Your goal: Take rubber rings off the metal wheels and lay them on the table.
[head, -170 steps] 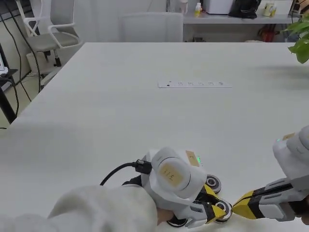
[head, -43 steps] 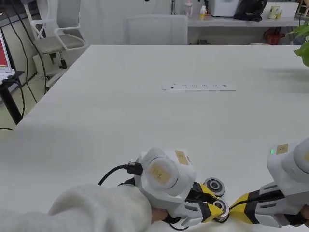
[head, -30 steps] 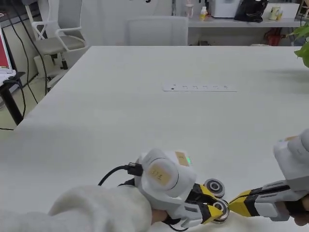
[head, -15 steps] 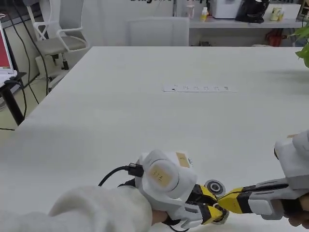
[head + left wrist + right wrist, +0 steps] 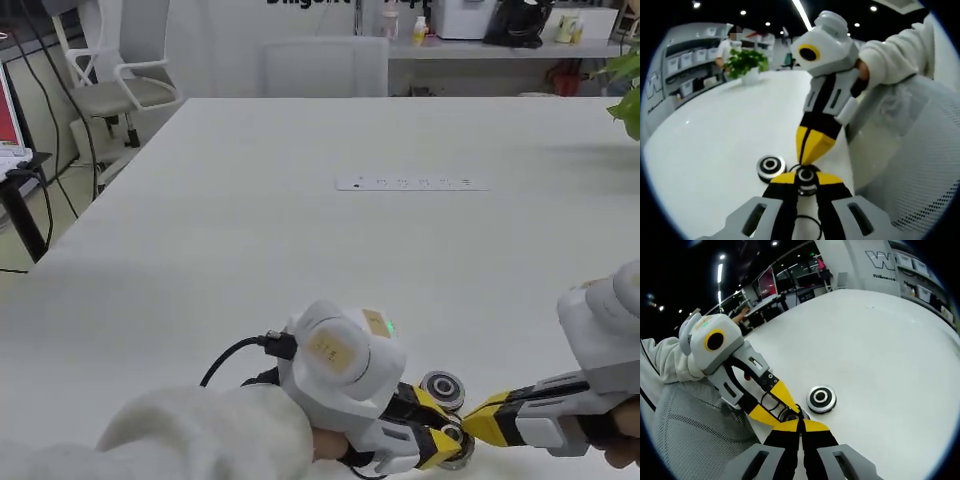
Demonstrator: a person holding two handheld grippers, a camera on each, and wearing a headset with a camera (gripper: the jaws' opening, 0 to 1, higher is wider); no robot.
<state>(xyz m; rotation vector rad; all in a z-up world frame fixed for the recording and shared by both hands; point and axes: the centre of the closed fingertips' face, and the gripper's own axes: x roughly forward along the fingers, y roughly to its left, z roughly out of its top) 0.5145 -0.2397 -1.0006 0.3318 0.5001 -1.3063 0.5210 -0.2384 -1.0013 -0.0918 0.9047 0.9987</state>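
The left gripper (image 5: 806, 182) is clamped on a wheel (image 5: 788, 415) at the desk's (image 5: 300, 250) near edge. A second wheel (image 5: 442, 388) lies just beside, its ring (image 5: 769, 177) on. The right gripper's (image 5: 801, 424) jaws are together at the held wheel's rim; whether they have rubber, I cannot tell. A ring should be light and stretchy: pinch its outer edge and peel it off the stiff wheel.

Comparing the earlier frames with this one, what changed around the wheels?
The right hand-held gripper pushed left over the clamped wheel half a second ago, then drew back slightly right; its shut tips are now at that wheel. Unchanged: the left hand-held gripper keeps the wheel clamped, and the second wheel lies beside it on the table.
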